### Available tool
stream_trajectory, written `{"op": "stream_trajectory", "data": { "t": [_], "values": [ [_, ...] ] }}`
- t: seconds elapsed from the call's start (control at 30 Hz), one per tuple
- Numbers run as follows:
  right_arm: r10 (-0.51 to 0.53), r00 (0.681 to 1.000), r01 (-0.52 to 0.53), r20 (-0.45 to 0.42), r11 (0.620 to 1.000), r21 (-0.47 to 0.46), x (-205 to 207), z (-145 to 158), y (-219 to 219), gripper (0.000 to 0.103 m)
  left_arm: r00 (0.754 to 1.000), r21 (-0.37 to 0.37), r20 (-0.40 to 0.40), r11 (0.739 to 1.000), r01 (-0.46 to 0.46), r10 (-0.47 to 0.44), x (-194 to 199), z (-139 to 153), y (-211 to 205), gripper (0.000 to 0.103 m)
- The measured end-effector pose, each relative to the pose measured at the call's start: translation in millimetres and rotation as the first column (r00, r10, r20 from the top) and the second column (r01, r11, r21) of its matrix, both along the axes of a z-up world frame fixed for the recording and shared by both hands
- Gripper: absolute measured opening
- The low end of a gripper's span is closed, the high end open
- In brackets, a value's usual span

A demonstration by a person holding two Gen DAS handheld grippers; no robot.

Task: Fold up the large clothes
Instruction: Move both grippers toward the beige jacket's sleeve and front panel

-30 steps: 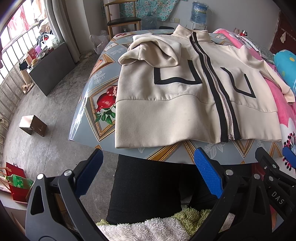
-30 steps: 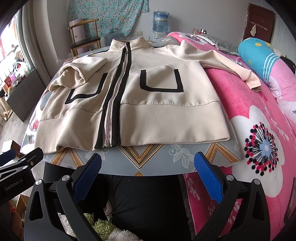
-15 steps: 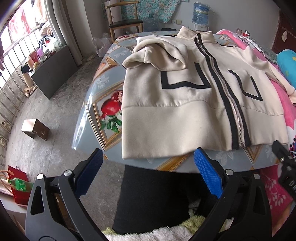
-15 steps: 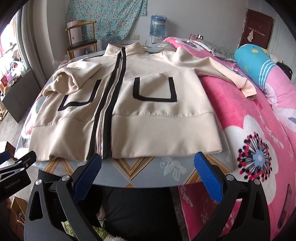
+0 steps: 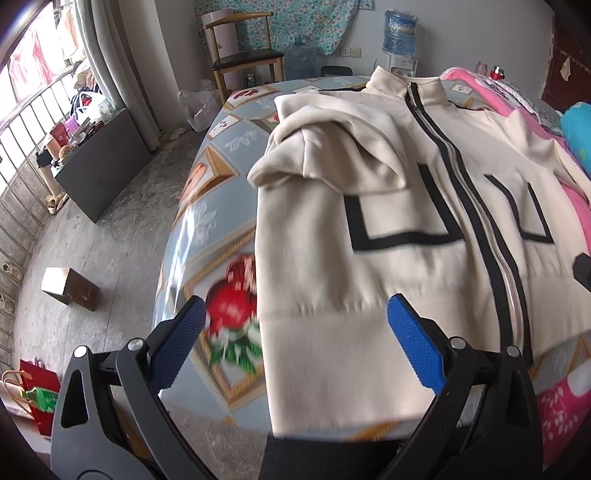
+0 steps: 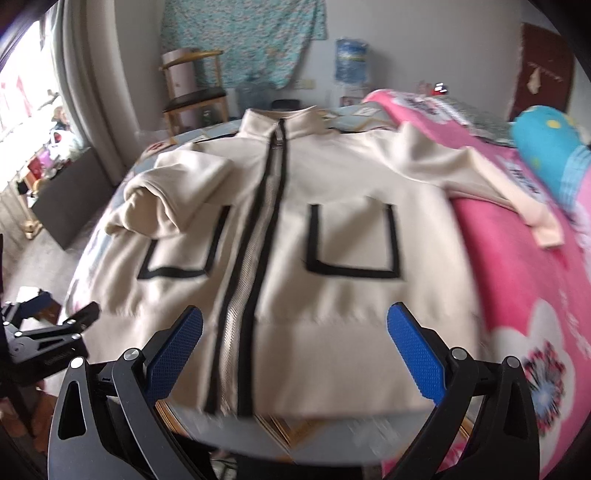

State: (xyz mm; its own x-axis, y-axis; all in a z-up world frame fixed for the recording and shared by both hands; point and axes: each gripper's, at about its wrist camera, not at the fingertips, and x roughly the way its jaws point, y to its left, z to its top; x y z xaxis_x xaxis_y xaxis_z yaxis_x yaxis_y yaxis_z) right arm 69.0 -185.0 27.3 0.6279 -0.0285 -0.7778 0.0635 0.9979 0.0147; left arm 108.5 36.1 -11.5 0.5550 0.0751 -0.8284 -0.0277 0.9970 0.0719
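A cream zip jacket [image 5: 388, 229] [image 6: 295, 258] with black trim lies front up on the table, collar at the far end. Its left sleeve [image 5: 325, 155] is folded in over the chest. The other sleeve [image 6: 491, 184] stretches out onto the pink blanket. My left gripper [image 5: 295, 343] hovers open above the hem's left corner, nothing between its blue pads. My right gripper [image 6: 295, 343] is open above the hem, just right of the zip, and holds nothing. The left gripper's black body [image 6: 48, 343] shows at the right wrist view's left edge.
The table wears a patterned plastic cloth [image 5: 221, 236] with fruit prints. A pink flowered blanket [image 6: 517, 280] lies to the right with a blue pillow [image 6: 550, 158] on it. A wooden chair [image 5: 243, 55] and a water bottle [image 5: 400, 31] stand behind; a cardboard box [image 5: 68, 290] sits on the floor.
Both grippers have moved forward from before the table's near edge to over the jacket's hem. The jacket itself has not shifted, and both stay open.
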Motion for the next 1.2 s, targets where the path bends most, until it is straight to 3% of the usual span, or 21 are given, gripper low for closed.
{"op": "stream_trajectory", "data": {
  "t": [0.17, 0.3, 0.53, 0.8, 0.93, 1.07, 1.2],
  "values": [
    [0.081, 0.991, -0.077, -0.103, 0.996, 0.047, 72, -31, 15, 0.098, 0.999, 0.009, -0.011, 0.999, 0.037, -0.037, 38, -12, -2, 0.095],
    [0.088, 0.98, -0.08, -0.178, 0.995, 0.052, 111, -61, 18, 0.098, 0.996, 0.024, -0.02, 0.996, 0.082, -0.082, 60, -24, -10, 0.095],
    [0.103, 0.967, -0.107, -0.233, 0.994, -0.004, 126, -91, 16, 0.098, 0.991, 0.004, -0.064, 0.993, 0.117, -0.117, 78, -44, -17, 0.095],
    [0.172, 0.958, -0.179, -0.231, 0.984, -0.008, 119, -93, 11, 0.098, 0.986, -0.082, -0.086, 0.988, 0.134, -0.141, 81, -54, -9, 0.095],
    [0.223, 0.953, -0.231, -0.204, 0.973, -0.013, 114, -94, 10, 0.098, 0.983, -0.084, -0.081, 0.984, 0.157, -0.163, 80, -56, -7, 0.095],
    [0.249, 0.931, -0.253, -0.266, 0.967, 0.02, 123, -89, 10, 0.098, 0.98, -0.083, -0.078, 0.981, 0.176, -0.182, 81, -56, -6, 0.095],
    [0.341, 0.931, -0.329, -0.132, 0.939, 0.104, 132, -47, 26, 0.098, 0.977, -0.087, -0.099, 0.98, 0.182, -0.19, 83, -56, -5, 0.095]
  ]
}}
